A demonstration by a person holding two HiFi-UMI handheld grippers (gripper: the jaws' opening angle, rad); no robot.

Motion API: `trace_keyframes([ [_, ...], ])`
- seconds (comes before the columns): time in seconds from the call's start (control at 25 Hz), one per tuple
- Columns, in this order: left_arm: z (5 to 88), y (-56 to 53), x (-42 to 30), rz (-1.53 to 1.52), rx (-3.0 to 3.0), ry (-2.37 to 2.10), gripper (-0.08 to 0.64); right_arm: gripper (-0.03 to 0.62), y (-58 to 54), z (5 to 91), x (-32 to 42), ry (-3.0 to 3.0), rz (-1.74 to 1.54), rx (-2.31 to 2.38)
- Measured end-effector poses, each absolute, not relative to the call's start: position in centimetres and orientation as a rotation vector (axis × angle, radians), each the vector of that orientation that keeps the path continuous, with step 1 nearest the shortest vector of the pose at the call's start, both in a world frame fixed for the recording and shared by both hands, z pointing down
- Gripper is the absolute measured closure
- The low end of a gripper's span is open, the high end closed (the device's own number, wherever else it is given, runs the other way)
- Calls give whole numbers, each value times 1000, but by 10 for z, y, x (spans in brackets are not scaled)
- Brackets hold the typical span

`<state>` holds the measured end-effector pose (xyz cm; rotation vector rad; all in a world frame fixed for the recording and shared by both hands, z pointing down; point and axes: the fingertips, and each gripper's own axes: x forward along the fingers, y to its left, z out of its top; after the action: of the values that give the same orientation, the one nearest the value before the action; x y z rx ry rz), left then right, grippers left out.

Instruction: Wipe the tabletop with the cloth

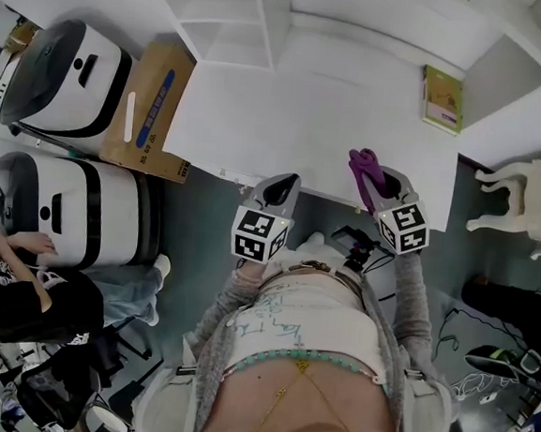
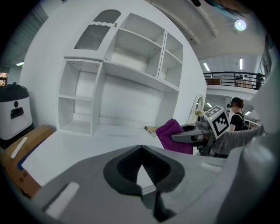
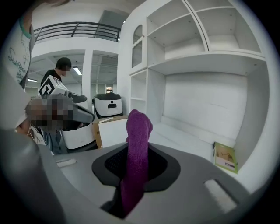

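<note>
Over the tabletop (image 1: 299, 100) edge, right gripper (image 1: 377, 184) fingers clamp the cloth (image 1: 363, 162); left gripper (image 1: 289, 181) fingers closed.

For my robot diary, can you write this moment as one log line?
left hand-held gripper: shut, empty | right hand-held gripper: shut on purple cloth | place: over tabletop near edge

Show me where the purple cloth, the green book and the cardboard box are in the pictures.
purple cloth (image 3: 138, 131): right gripper view, on the middle of its upright part.
green book (image 1: 442, 98): head view, on the centre of its cover.
cardboard box (image 1: 153, 106): head view, on the middle of its top face.
</note>
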<state>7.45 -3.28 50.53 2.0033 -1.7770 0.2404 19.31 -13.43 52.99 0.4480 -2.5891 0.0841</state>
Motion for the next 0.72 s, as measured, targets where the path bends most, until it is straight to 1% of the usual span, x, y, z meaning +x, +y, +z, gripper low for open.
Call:
trace_keyframes([
  [0.36,487,-32,57,211,2026,-1818,560,502,-97,474,128,-2712,17,318],
  [0.72,474,-27,36,178,2026,-1853,560,505,-77,458,84,-2763,-5,241],
])
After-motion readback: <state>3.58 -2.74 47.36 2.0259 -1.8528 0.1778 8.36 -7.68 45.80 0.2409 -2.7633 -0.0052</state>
